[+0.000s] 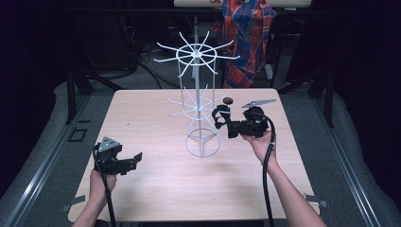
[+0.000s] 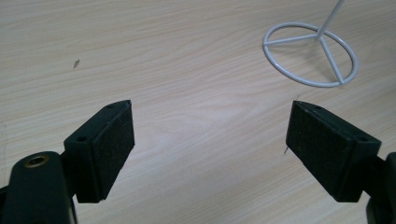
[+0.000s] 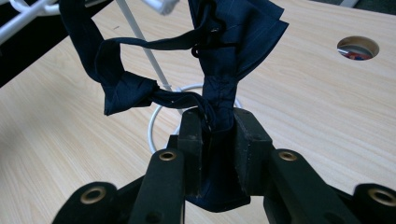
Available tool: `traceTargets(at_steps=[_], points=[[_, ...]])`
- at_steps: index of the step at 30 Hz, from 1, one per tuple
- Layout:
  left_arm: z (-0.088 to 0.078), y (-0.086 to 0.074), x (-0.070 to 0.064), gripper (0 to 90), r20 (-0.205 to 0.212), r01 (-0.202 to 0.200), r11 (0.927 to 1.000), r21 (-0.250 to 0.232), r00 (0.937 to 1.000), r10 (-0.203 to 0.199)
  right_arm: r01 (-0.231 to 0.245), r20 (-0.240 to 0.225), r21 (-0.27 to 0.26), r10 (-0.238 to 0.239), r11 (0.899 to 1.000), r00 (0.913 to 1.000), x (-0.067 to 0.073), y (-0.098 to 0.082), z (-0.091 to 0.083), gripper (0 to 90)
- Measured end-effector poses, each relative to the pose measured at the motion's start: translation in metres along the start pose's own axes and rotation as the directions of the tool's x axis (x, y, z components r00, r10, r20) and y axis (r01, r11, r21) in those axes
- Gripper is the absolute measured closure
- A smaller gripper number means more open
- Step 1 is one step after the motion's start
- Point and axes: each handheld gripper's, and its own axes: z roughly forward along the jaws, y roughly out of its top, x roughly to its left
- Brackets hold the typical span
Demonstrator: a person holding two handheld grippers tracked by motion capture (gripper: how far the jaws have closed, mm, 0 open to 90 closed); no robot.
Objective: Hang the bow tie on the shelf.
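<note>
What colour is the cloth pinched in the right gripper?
Dark navy blue cloth, shown best in the right gripper view, clamped in the right gripper.

Quick count from where I'm standing — one white wire rack (image 1: 199, 101) on one wooden table (image 1: 156, 179), and that rack has two rings of spokes, one up top and one lower down. One dark blue cloth item (image 3: 219, 60). Two handheld grippers — left gripper (image 1: 137, 157) and right gripper (image 1: 221, 124) — each with two jaws. One round hole (image 3: 357, 47) in the tabletop.
</note>
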Motion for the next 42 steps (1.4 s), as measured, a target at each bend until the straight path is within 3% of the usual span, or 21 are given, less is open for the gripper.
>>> traceTargets(at_steps=[6,16,24,35,42], points=[[0.0,0.0,0.0,15.7,-0.002,-0.002,1.0,0.0,1.0,0.002,-0.016,0.007,0.03,0.016,0.999,0.9999,0.001,-0.003,0.007,73.1],[0.0,0.0,0.0,15.7,-0.001,-0.005,1.0,0.007,1.0,0.005,-0.001,0.008,0.057,0.001,0.998,1.0,0.006,-0.005,0.016,72.5],[0.0,0.0,0.001,15.7,-0.003,-0.003,1.0,0.002,1.0,0.003,0.012,-0.015,0.067,-0.011,0.998,0.9998,0.005,-0.008,0.019,64.3],[0.0,0.0,0.001,15.7,-0.001,0.001,1.0,0.003,1.0,-0.001,0.02,-0.032,0.085,-0.017,0.996,0.9993,0.006,-0.008,0.021,60.7],[0.001,0.0,0.0,15.7,0.0,-0.001,1.0,0.01,1.0,0.001,0.014,-0.016,0.1,-0.013,0.995,0.9998,0.008,-0.01,0.025,58.7]])
